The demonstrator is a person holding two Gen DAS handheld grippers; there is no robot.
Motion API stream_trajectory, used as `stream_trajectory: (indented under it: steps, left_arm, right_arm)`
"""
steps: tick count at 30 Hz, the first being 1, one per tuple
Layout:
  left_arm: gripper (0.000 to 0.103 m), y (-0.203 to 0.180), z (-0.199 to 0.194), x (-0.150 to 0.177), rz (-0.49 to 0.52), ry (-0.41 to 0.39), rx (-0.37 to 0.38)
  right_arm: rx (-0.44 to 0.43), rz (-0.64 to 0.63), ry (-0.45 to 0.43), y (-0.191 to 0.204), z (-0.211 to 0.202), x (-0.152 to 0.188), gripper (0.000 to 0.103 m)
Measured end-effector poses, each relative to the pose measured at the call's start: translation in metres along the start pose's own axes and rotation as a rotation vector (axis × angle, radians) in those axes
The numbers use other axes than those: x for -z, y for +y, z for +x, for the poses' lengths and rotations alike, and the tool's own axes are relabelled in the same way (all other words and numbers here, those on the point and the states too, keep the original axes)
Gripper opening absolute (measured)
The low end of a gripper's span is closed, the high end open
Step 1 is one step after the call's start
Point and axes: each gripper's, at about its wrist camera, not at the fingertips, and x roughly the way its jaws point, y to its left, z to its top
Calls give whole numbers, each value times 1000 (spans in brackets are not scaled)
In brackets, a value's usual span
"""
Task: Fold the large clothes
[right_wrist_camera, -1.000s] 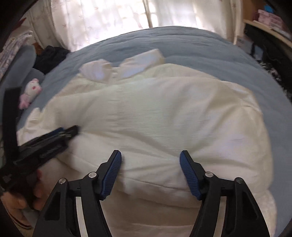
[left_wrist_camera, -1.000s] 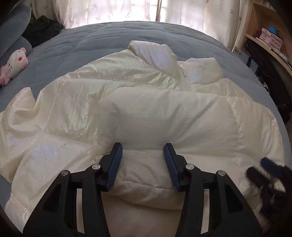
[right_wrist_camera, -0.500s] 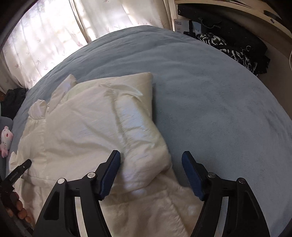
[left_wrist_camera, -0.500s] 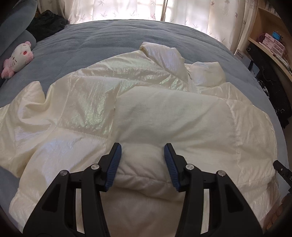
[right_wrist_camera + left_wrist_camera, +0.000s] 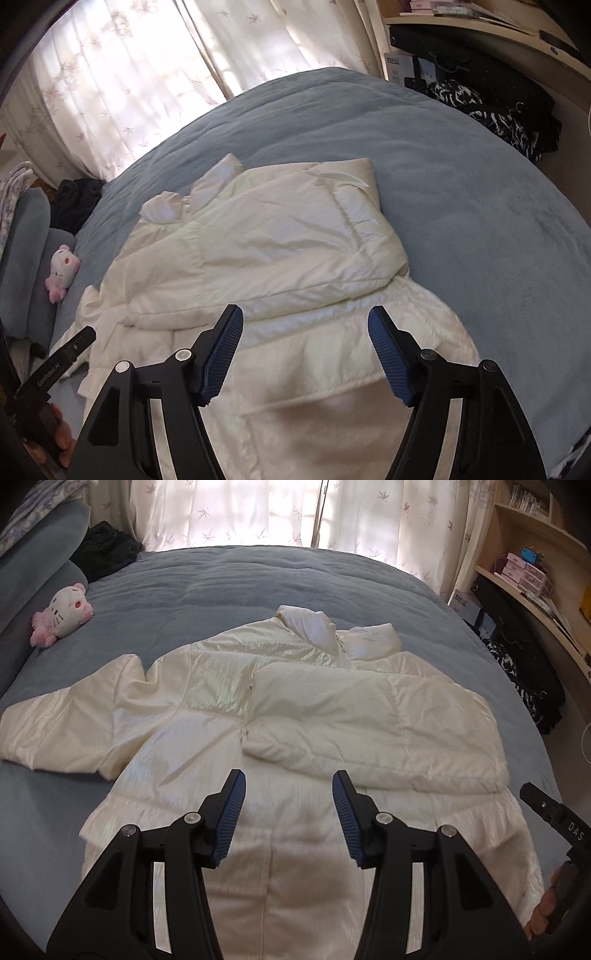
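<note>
left gripper (image 5: 288,805) jaws wide, holding nothing, poised over the lower front of the white puffer jacket (image 5: 295,716); right gripper (image 5: 306,341) jaws wider still, also holding nothing, above the jacket's hem. jacket lies flat on the blue bed (image 5: 258,579), one sleeve folded across the chest, the other spread out sideways. pink-and-white plush toy (image 5: 62,613) well apart by the pillows, curtains (image 5: 280,513) beyond.

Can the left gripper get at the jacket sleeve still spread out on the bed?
Probably yes. The left gripper is open and holds nothing, and the spread sleeve lies flat on the blue bed with nothing over it.
</note>
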Motion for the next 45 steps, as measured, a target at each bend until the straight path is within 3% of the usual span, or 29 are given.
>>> stream_trajectory:
  steps: [10,21,30,35,38,41,45]
  left_arm:
    - [46,26,-78,44,-5,-17,-28]
    - [46,111,-114,71,-93,-23,-81]
    - [46,249,-132,85,-292,-8,-166]
    - [46,336,-134,81,-413,-3,-160]
    - [46,374,-130,73,-444,-19,-114]
    - [64,406,-116,68,-483,-37,-71]
    - [65,451,-77,65,-578,-31,-11]
  right_arm:
    - [-26,-65,4,44,-58,37,72]
    - [-72,-231,18,125,-80,77,72]
    - [-143,-344,31,226,-78,107,72]
    - [-181,-445,62,295,-62,111,72]
    - [-220,-504,24,342,-57,113,72]
    - [-227,-532,-15,379,-47,113,72]
    - [-230,-529,-23,424,-9,112,72]
